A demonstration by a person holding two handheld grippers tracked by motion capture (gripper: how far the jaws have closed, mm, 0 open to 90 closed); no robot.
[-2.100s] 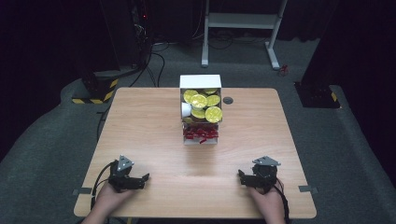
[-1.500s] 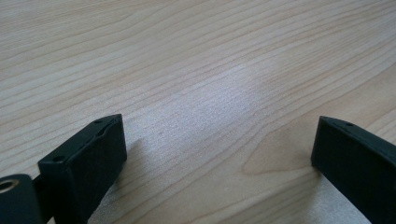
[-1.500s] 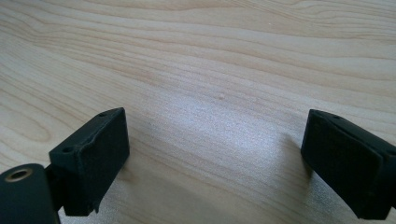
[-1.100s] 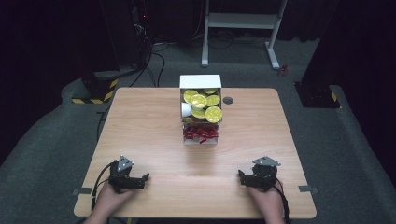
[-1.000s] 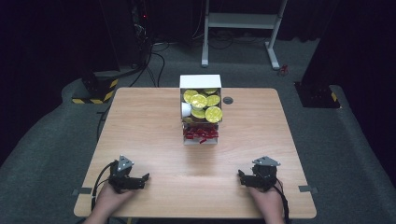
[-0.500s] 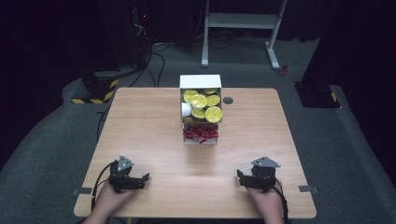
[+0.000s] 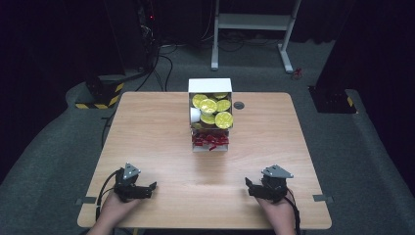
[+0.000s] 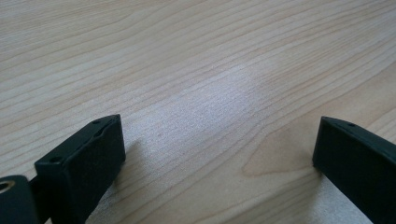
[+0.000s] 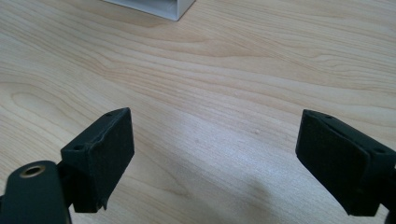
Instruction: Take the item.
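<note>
Nowhere readable writing: white box [image 7: 210, 86], gold lids [image 7: 223, 119].

Left claw [image 8: 219, 158] seen along its own two black jaws, which enter from the lower edge: one jaw at 8 o'clock, the other at 4 o'clock, standing wide apart with nothing between them. Each jaw shows small round screw holes on its upper face. Beneath and beyond them lies the surface [image 8: 201, 60], pale wood with grain running from 8 o'clock toward 2 o'clock. A soft shadow lies on the wood beside each jaw.
</note>
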